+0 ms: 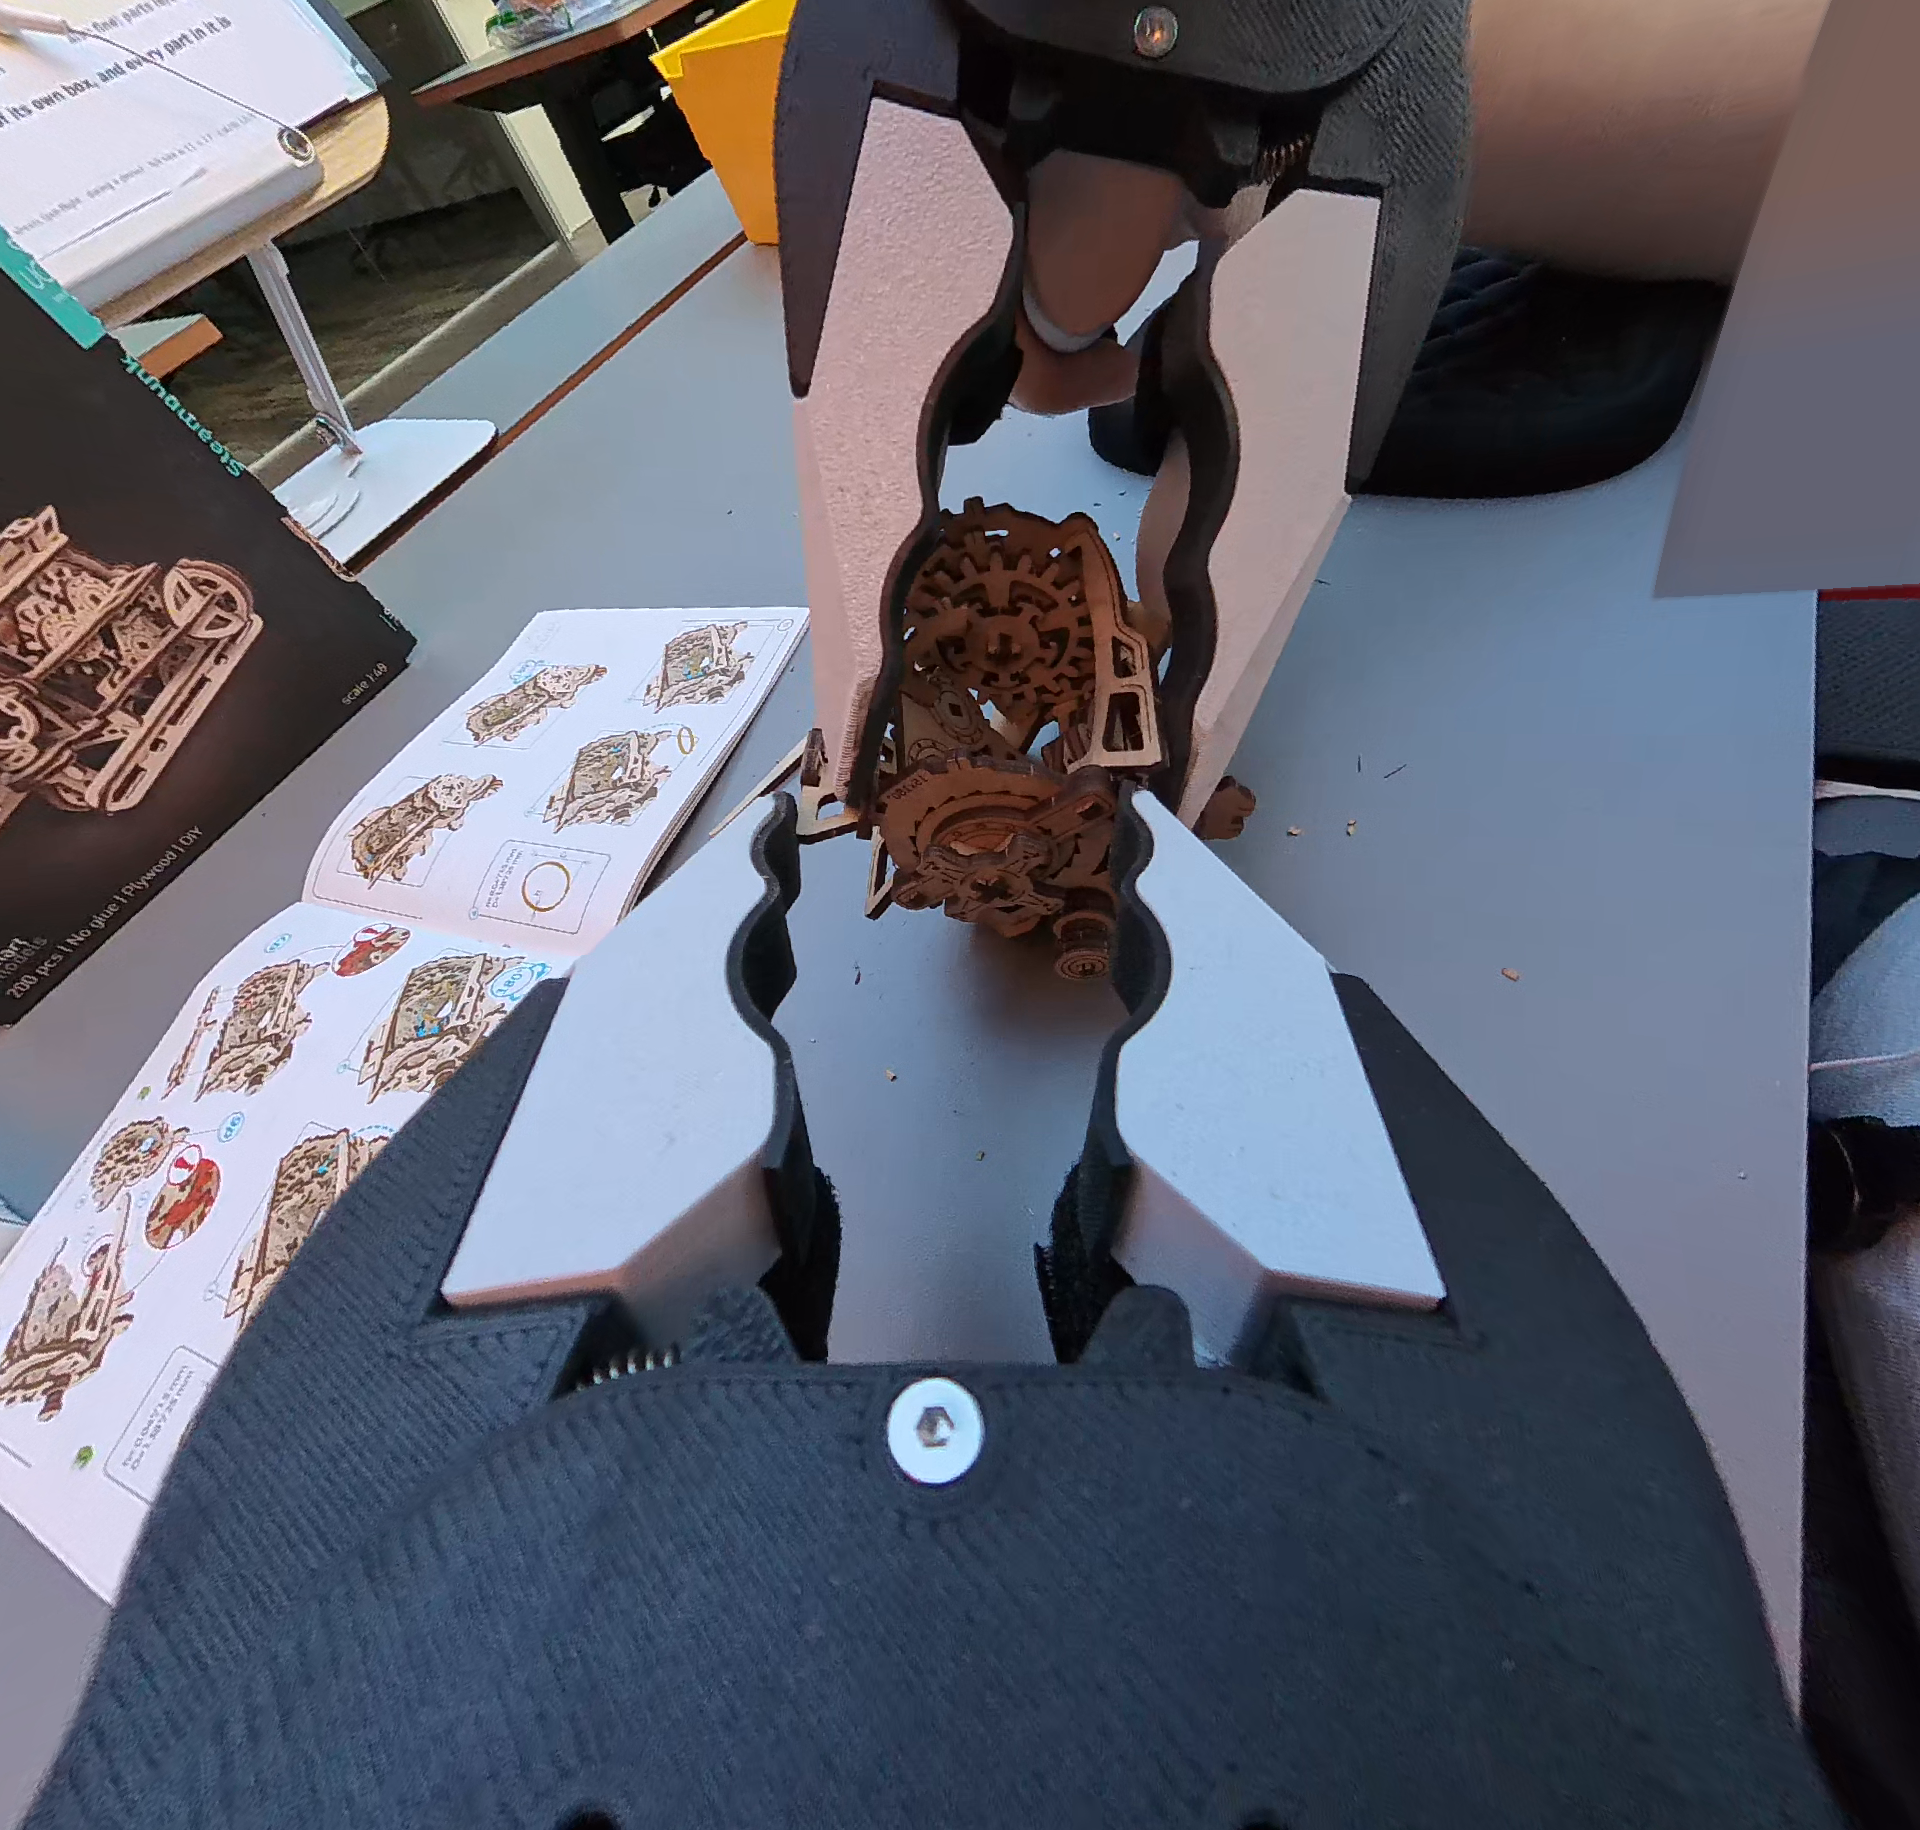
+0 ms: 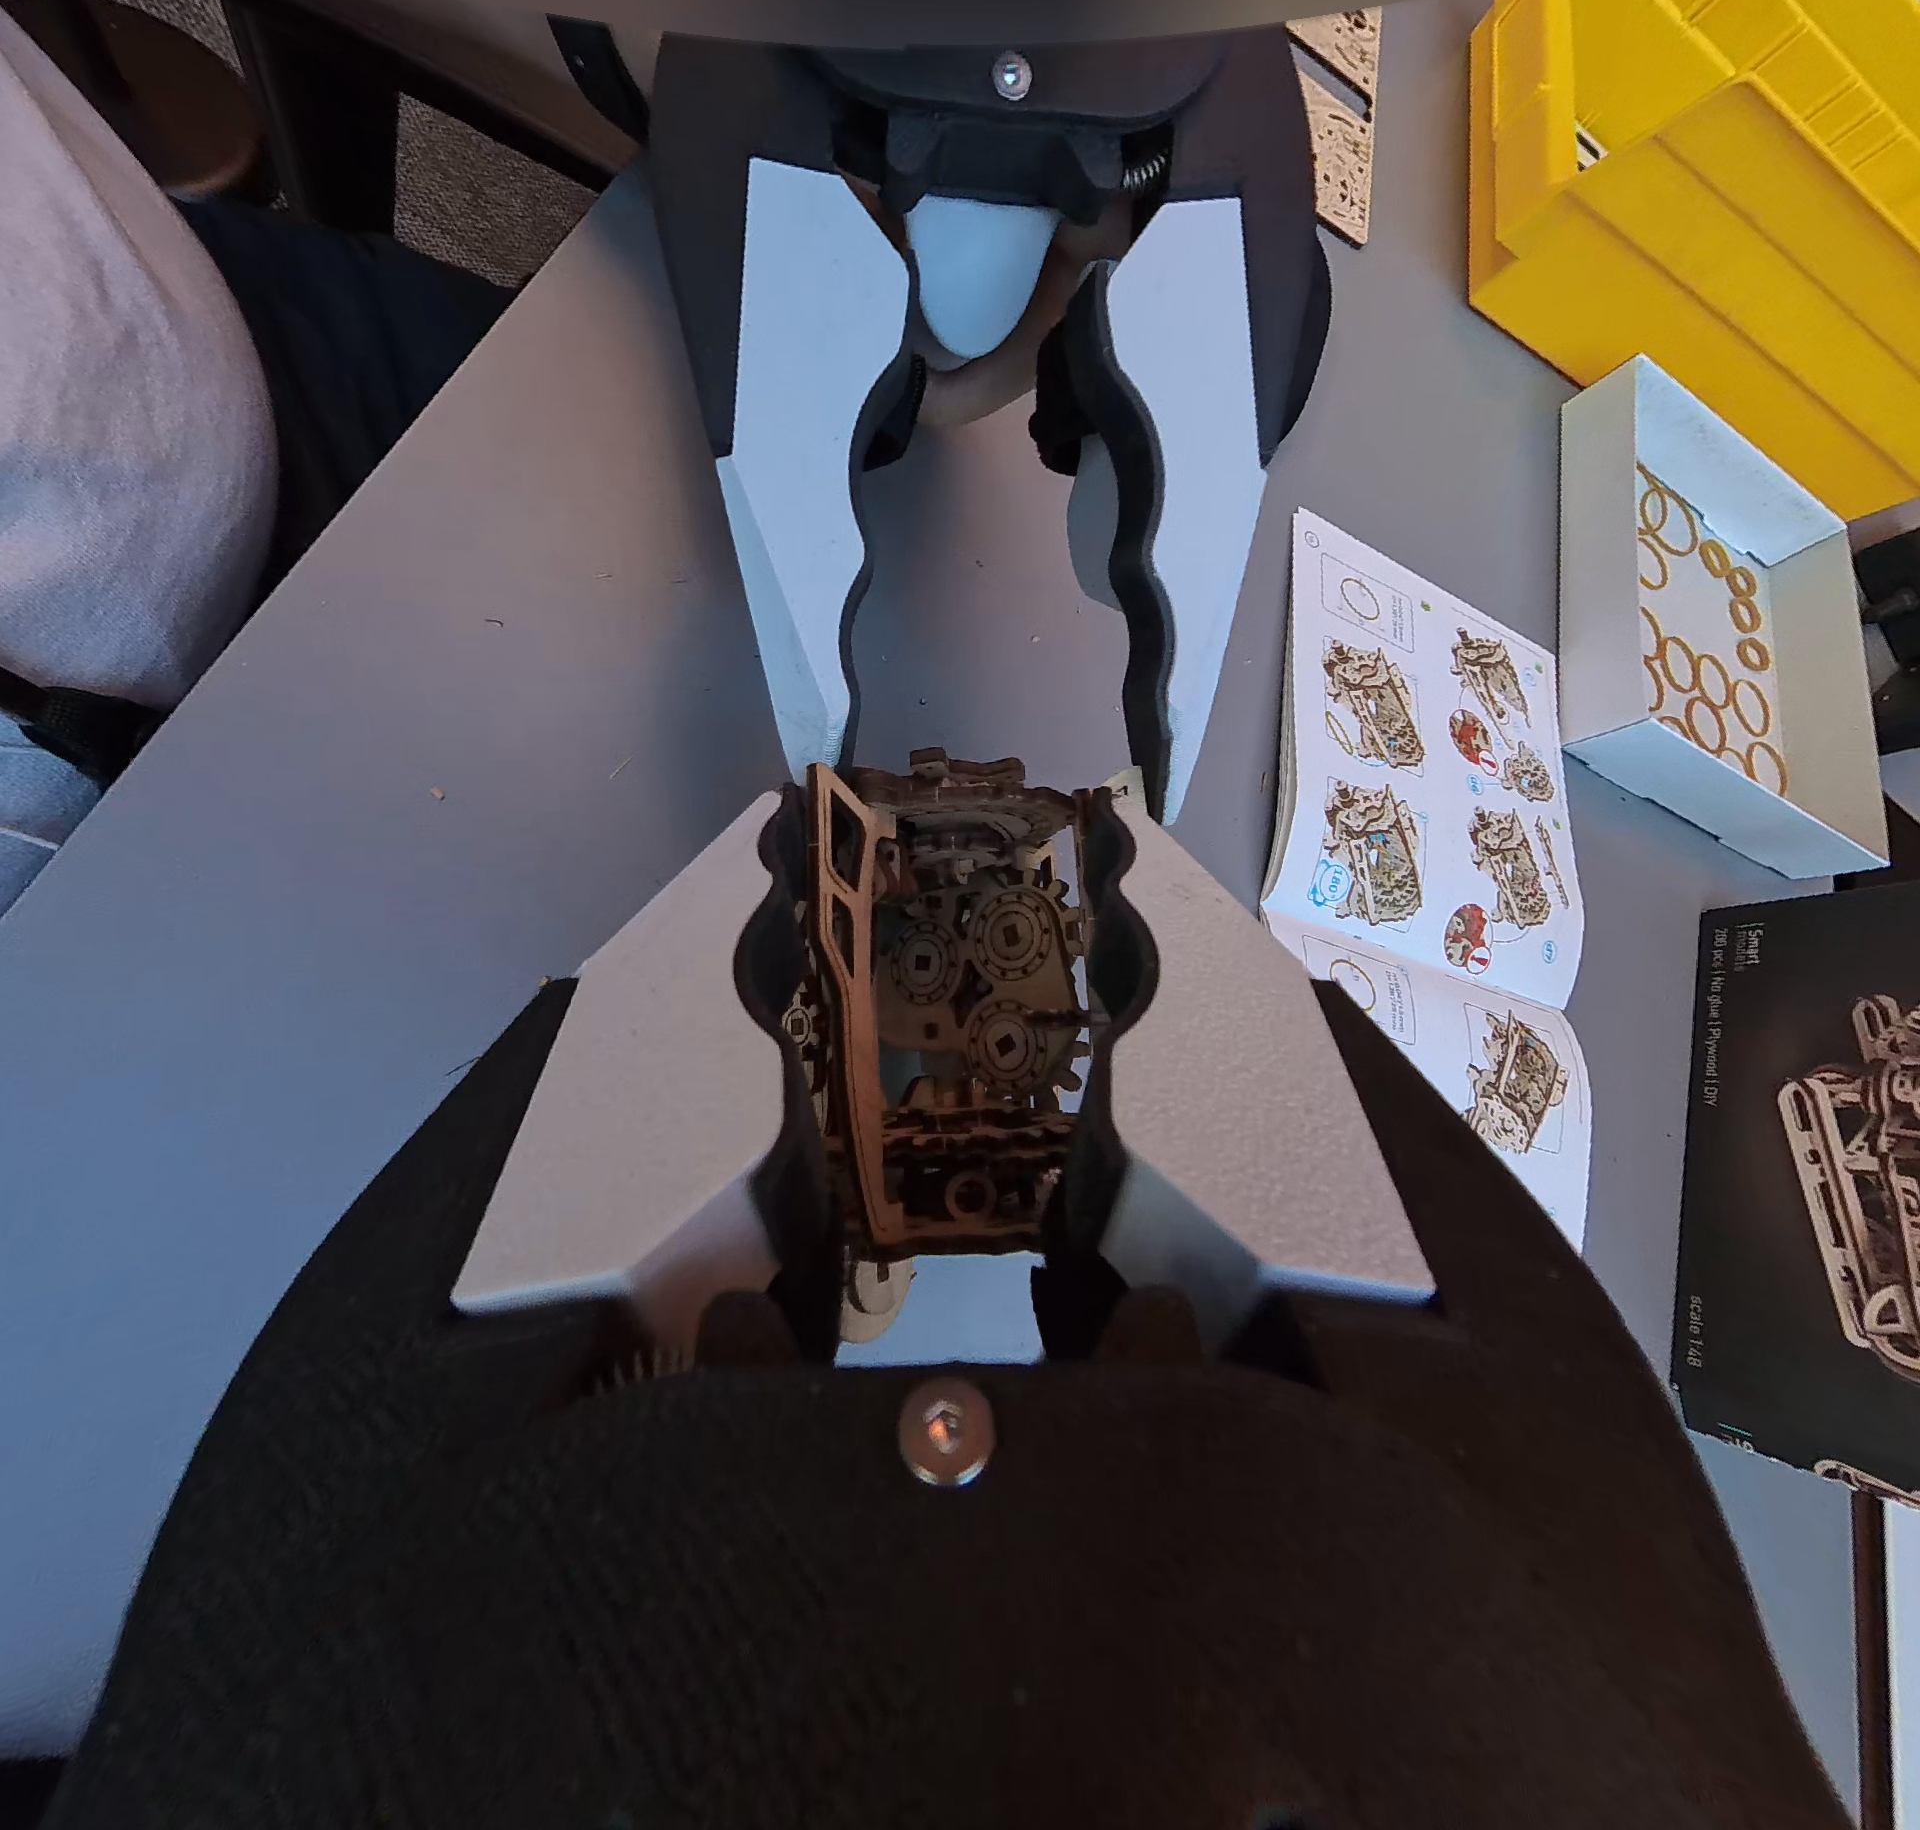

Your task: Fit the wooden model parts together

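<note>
Plywood gear assembly (image 2: pixel 951 1011) is light and fragile; your right gripper (image 2: pixel 945 939) pinches its side frames, left gripper (image 1: pixel 951 850) spread beside. Avoid gear teeth.

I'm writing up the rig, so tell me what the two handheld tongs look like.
Both match: a black ribbed printed body with one silver bolt at the centre, and two pale grey wedge-shaped fingers lined with wavy black pads. A small spring shows at the hinge. The left tongs and right tongs show no cables.
</note>
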Motion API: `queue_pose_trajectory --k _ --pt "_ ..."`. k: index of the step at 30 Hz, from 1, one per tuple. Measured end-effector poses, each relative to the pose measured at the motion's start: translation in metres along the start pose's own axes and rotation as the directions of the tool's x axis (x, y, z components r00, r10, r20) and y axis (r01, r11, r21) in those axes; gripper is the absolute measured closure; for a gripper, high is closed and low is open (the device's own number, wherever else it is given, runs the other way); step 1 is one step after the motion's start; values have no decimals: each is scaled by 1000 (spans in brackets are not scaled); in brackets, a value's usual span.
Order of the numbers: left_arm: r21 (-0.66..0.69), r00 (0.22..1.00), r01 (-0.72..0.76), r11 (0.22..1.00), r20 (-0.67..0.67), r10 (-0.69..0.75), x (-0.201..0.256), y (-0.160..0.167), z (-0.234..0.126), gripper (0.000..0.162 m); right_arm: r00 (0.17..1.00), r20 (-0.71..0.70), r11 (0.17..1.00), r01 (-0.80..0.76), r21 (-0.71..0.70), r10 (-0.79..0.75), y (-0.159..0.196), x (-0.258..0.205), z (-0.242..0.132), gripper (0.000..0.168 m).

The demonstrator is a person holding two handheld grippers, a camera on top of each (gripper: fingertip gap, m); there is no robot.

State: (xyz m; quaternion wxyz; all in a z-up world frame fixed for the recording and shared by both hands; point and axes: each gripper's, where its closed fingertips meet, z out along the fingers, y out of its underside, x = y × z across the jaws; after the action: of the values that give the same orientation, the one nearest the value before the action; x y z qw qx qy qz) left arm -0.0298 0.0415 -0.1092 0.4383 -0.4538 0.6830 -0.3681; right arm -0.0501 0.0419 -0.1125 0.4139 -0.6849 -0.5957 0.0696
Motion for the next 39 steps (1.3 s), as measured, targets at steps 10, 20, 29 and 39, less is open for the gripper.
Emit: queue_pose_trajectory --k 10,20,29,39 --pt "1 1000 -5 1000 -3 5 1 0 0 103 1000 -11 1000 10 -5 -11 0 -1 0 116" --pt "23 998 17 1000 -55 -16 2 0 -4 102 1000 2 996 11 93 -11 -11 -3 -7 113" --pt "11 991 -4 1000 -131 6 2 5 -14 102 978 28 954 -210 213 209 7 11 -55 105" --pt "25 973 131 991 -195 -123 0 -14 -29 83 906 154 875 -421 240 394 13 1 -44 98"
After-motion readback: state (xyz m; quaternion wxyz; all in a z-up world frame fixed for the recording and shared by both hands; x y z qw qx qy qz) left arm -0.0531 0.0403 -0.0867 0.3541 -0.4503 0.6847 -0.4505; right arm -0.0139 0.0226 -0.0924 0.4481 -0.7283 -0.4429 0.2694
